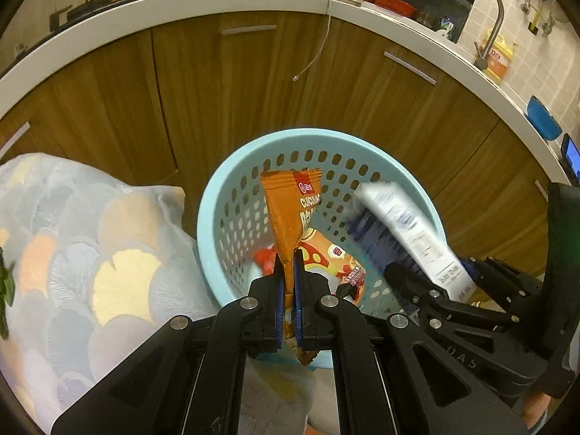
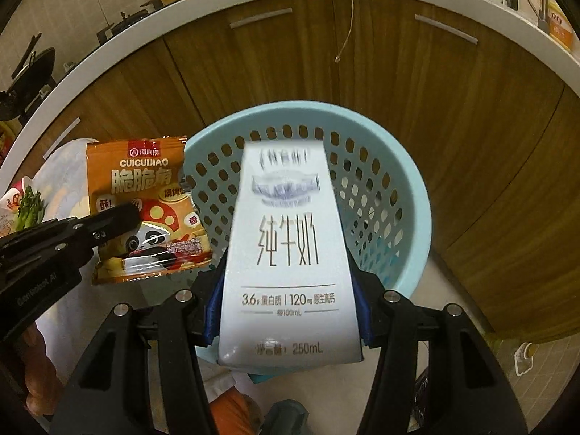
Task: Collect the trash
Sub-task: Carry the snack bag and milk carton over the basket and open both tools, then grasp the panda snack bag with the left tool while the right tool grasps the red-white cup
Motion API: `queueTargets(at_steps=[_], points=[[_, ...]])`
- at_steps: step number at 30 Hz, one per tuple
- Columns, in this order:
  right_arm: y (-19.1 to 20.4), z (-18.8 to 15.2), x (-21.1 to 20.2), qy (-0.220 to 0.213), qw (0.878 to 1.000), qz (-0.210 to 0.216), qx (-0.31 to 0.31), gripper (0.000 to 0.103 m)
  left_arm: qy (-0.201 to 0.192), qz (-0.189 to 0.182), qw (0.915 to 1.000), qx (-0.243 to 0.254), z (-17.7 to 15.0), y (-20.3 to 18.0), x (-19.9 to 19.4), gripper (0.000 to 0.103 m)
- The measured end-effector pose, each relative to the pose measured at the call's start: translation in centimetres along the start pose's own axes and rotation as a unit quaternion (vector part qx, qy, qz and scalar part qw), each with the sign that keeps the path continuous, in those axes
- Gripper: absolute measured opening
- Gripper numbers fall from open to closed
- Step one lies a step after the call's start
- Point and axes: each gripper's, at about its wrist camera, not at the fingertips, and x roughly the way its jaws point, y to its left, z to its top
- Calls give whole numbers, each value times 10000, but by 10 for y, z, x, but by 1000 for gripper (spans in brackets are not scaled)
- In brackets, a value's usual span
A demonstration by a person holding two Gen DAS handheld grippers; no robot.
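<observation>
Spanning the far side of both views, a run of brown wooden cabinets sits under a white countertop, with a tap at the far right of the left wrist view. A patterned cloth in pale blue, peach and yellow fills the near left of that view.

In front of the cabinets stands a light blue perforated basket, round and open at the top; in the right wrist view it sits centre frame. Another orange printed wrapper and a bit of red wrapper lie inside it.

The right gripper is closed on a white milk carton, its blue pads pressed against both sides of the carton's lower part, the carton's top pointing out over the basket's opening. From the left wrist view the same carton appears blurred at the right, over the basket's right rim, with the right gripper below it.

The left gripper is nearly closed, pinching an orange snack packet edge-on between its pads, the packet's top standing over the basket's interior. In the right wrist view the packet shows its printed face, just left of the basket's rim, with the left gripper clamped across it.
</observation>
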Motion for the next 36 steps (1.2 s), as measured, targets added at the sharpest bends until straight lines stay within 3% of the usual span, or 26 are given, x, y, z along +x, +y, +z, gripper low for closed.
queueTargets(at_steps=[4, 6, 9, 12, 30, 36], points=[[2, 0, 2, 41, 10000, 27, -44, 54, 22, 16, 10000, 20, -2, 0, -1, 7], [4, 0, 1, 48, 9999, 86, -76, 54, 14, 44, 10000, 21, -3, 1, -2, 22], [5, -1, 1, 41, 9999, 96, -51, 63, -46, 88, 10000, 6, -5, 3, -7, 27], [5, 0, -2, 12, 9998, 194, -36, 64, -107, 88, 9999, -61, -7, 7, -14, 37], [36, 0, -28, -354, 9983, 248, -383, 63, -689, 59, 9963, -506, -40, 44, -83, 37], [77, 1, -47, -689, 9931, 281, -905, 42, -900, 106, 9938, -651, -54, 56, -119, 38]])
